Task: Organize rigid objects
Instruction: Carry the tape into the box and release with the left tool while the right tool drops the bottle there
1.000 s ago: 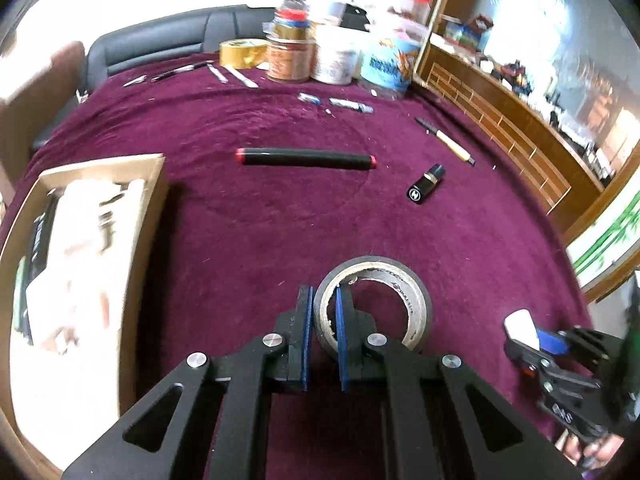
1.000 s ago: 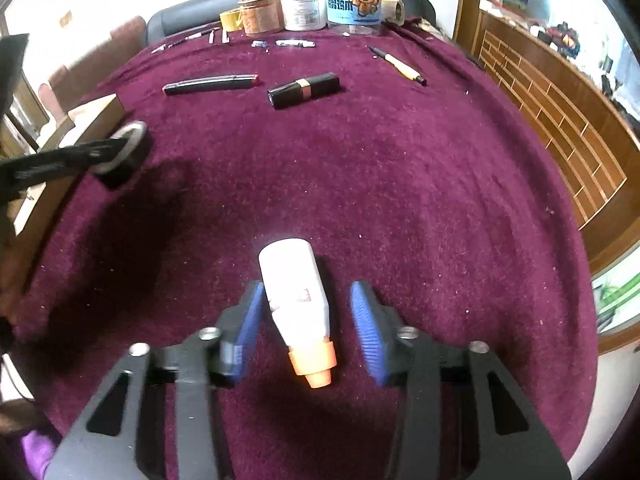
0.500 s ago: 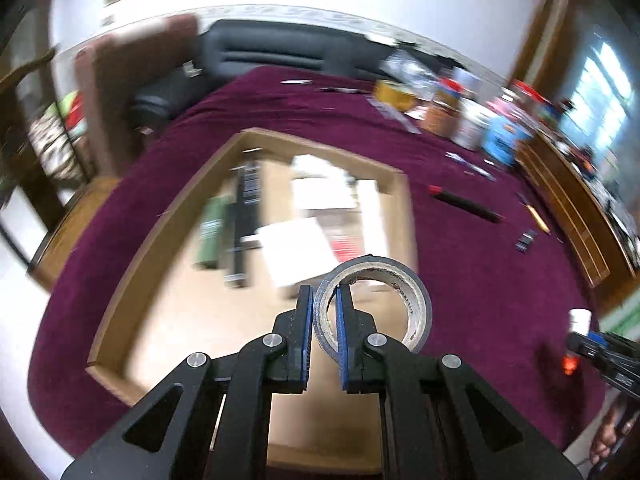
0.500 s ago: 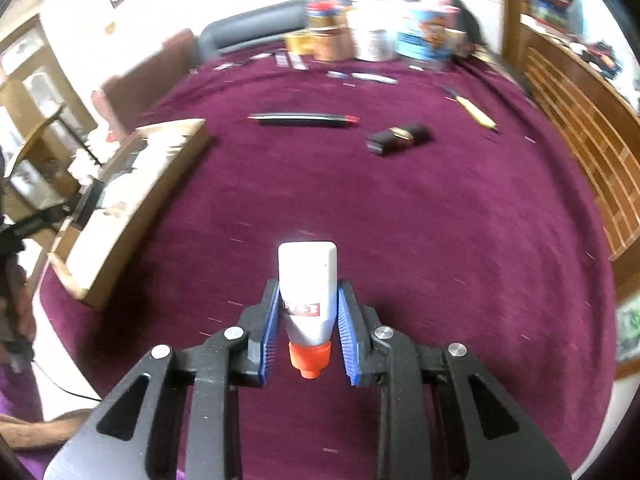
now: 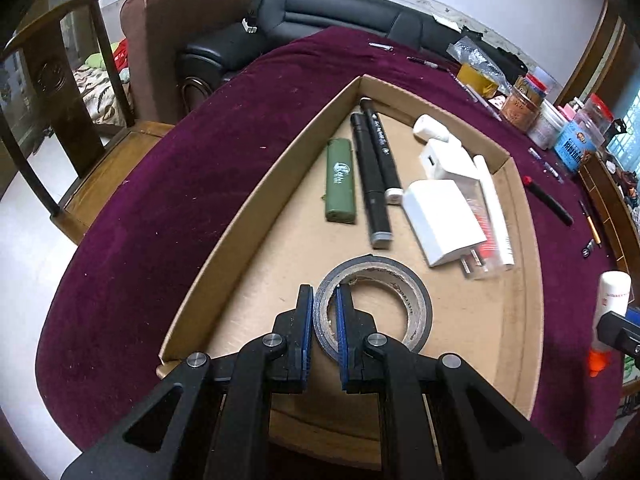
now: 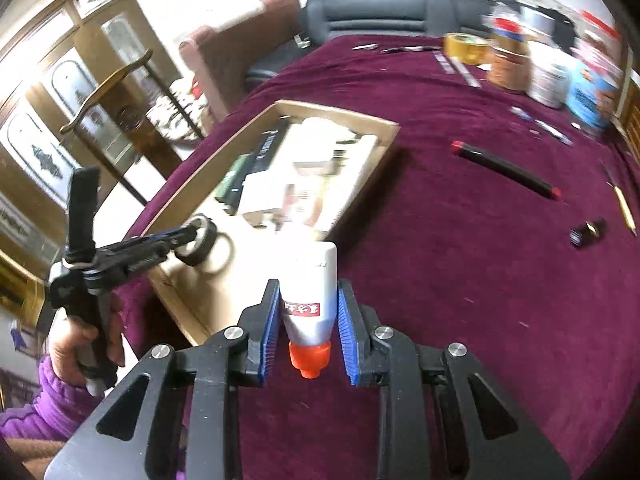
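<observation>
My left gripper (image 5: 323, 304) is shut on the wall of a dark tape roll (image 5: 400, 280), which hangs over the near part of a shallow cardboard tray (image 5: 256, 200). The right wrist view shows that same gripper (image 6: 188, 238) and tape roll (image 6: 204, 242) above the tray (image 6: 384, 136). My right gripper (image 6: 306, 308) is shut on a white glue bottle (image 6: 310, 280) with an orange cap, held over the maroon cloth just right of the tray. In the left wrist view the bottle (image 5: 612, 292) shows at the right edge.
The tray holds a green case (image 5: 340, 180), two black markers (image 5: 372, 176) and white chargers (image 5: 440, 208). On the cloth lie a black red-tipped tube (image 6: 504, 168), a lipstick (image 6: 588, 232) and a pencil (image 6: 624, 200). Jars and tape (image 6: 468, 48) crowd the far edge. A chair (image 5: 80, 128) stands left.
My left gripper carried the tape roll leftward from over the cloth to over the tray. My right gripper closed on the glue bottle, lifted it and moved it toward the tray.
</observation>
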Demonstrator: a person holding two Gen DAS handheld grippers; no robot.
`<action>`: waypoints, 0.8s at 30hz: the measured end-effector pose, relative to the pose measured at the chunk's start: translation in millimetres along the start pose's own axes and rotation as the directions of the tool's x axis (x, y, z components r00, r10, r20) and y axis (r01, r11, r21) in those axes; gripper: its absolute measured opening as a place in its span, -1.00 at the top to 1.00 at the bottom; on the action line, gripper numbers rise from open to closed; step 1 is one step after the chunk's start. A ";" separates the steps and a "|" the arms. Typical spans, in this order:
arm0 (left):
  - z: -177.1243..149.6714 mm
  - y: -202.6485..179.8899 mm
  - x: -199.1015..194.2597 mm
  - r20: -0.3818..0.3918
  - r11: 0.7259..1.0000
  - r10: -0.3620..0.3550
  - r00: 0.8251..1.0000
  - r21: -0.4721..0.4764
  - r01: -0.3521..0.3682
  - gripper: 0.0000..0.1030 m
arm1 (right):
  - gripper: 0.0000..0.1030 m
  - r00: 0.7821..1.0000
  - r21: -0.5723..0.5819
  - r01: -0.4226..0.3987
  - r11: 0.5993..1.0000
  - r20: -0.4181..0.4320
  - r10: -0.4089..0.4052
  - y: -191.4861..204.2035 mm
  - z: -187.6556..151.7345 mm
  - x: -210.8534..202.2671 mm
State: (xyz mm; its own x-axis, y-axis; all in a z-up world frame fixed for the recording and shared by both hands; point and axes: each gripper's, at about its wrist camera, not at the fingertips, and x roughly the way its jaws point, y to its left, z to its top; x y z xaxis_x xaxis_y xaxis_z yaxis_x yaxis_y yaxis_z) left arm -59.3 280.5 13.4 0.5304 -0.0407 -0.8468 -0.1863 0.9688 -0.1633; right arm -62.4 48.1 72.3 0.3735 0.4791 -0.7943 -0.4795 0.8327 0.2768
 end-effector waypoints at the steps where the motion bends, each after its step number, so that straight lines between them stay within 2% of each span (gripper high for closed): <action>1: 1.1 -0.8 0.7 0.001 1.000 0.009 1.000 0.005 -0.009 0.83 | 0.52 1.000 -0.008 -0.007 1.000 -0.010 0.007 6.3 3.5 6.7; 6: 1.1 -4.0 4.4 -0.002 0.999 0.025 1.000 0.037 -0.025 0.83 | 0.51 0.997 -0.046 -0.024 0.999 -0.077 0.021 32.3 18.1 46.4; 10: 1.2 -0.8 1.0 -0.009 1.000 -0.025 1.000 0.018 0.025 0.77 | 0.51 0.992 -0.066 -0.013 0.998 -0.126 0.004 46.8 22.2 74.4; 12: 2.2 1.2 -5.3 0.012 0.999 -0.035 0.999 0.013 0.035 0.55 | 0.51 0.990 -0.073 -0.009 0.997 -0.140 -0.001 51.0 22.3 81.3; 14: 3.0 4.2 -15.7 0.054 0.999 -0.043 0.998 0.002 0.043 0.16 | 0.51 0.988 -0.079 -0.001 0.997 -0.153 -0.011 54.2 22.9 89.2; 20: 4.9 13.4 -41.6 0.156 0.999 -0.031 0.987 -0.035 0.037 -0.20 | 0.51 0.986 -0.082 0.023 0.996 -0.164 -0.036 57.1 20.2 99.3; 24: 4.3 14.6 -44.2 0.173 0.999 0.020 0.985 -0.041 -0.013 -0.21 | 0.51 0.986 -0.068 0.031 0.997 -0.162 -0.042 58.7 20.1 102.4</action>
State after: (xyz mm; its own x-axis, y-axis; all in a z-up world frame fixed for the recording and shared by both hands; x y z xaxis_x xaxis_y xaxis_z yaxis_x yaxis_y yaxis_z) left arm -81.9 297.5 50.6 0.6617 0.0215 -0.7495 -0.2268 0.9585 -0.1727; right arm -36.3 151.7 18.0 0.2594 0.3922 -0.8826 -0.5203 0.8266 0.2144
